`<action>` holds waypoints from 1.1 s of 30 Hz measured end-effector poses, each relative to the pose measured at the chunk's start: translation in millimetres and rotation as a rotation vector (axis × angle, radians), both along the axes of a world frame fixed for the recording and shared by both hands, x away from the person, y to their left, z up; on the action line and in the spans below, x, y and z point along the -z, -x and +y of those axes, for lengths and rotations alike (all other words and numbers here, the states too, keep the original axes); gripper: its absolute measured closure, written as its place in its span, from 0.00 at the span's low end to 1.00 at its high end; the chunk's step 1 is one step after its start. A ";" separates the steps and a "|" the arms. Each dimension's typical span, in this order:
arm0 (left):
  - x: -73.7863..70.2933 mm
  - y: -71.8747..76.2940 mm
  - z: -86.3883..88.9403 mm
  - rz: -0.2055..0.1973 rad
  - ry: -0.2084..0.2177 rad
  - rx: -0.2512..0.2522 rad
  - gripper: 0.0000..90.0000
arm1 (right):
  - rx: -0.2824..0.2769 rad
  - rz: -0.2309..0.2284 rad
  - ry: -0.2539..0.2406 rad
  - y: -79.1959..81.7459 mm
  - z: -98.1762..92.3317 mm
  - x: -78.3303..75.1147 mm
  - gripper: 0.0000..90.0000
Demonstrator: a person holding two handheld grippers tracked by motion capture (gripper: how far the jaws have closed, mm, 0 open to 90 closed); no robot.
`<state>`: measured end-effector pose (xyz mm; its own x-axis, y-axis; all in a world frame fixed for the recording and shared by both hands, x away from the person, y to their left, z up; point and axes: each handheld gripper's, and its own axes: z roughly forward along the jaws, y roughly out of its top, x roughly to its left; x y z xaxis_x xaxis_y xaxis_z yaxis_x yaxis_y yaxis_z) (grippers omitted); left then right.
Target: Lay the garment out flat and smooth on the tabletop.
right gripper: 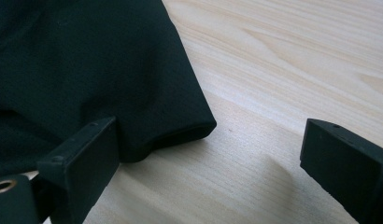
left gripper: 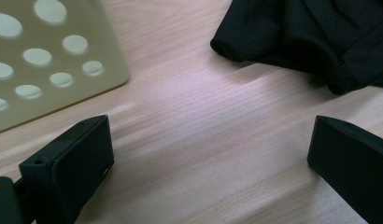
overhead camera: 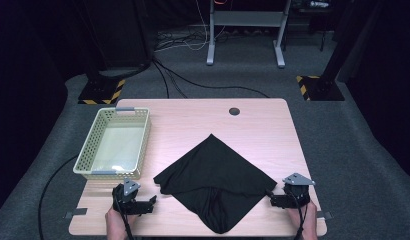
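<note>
A black cloth (overhead camera: 213, 180) lies folded in a rough diamond on the wooden table (overhead camera: 253, 130), one corner pointing away and one hanging toward the front edge. My left gripper (overhead camera: 149, 202) rests low on the table just left of the cloth's left corner (left gripper: 227, 46), jaws wide apart over bare wood; the gripper midpoint (left gripper: 210, 154) holds nothing. My right gripper (overhead camera: 274, 199) sits at the cloth's right corner (right gripper: 180, 126), open, with that rounded corner lying between its jaws near the left one; the midpoint (right gripper: 210, 158) is over wood.
A pale green perforated basket (overhead camera: 88, 150) stands at the table's left side, its wall (left gripper: 49, 70) close to my left gripper. A cable hole (overhead camera: 234, 111) sits near the far edge. Beyond the table are stands, cables and a metal frame on grey carpet.
</note>
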<state>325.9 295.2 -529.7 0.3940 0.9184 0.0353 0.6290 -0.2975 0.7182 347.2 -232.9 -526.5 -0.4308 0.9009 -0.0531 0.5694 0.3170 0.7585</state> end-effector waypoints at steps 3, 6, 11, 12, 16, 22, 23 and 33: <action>-0.7 0.9 1.2 -0.012 0.036 -0.007 0.00 | 0.000 -0.006 -0.003 0.3 -0.2 -0.8 0.04; -2.1 2.9 -0.9 -0.016 0.054 -0.005 0.00 | 0.000 -0.013 -0.054 0.6 -0.7 -3.3 0.05; -6.5 2.7 -9.1 -0.035 0.064 0.015 0.00 | -0.030 -0.049 -0.084 4.8 20.9 -13.5 0.09; -6.7 1.8 -10.9 -0.038 0.062 0.016 0.00 | -0.046 -0.059 -0.085 5.1 27.6 -16.3 0.10; -5.1 -1.7 -17.0 -0.040 0.064 0.024 0.00 | -0.120 -0.063 -0.101 3.0 57.3 -23.7 0.17; -2.1 -0.9 -19.5 -0.041 0.077 0.029 0.00 | -0.200 -0.041 -0.073 -6.9 99.6 -23.2 0.34; -2.0 -0.9 -19.4 -0.040 0.078 0.029 0.00 | -0.209 -0.036 -0.071 -8.7 105.0 -22.6 0.37; -0.4 -3.2 -26.3 -0.019 -0.011 0.023 0.02 | -0.222 0.016 -0.003 -22.4 127.4 -9.5 0.80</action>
<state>329.0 268.9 -529.3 0.4143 0.9086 0.0531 0.6078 -0.3197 0.7269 369.6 -105.5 -517.0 -0.6195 0.7839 -0.0420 0.4982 0.4340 0.7507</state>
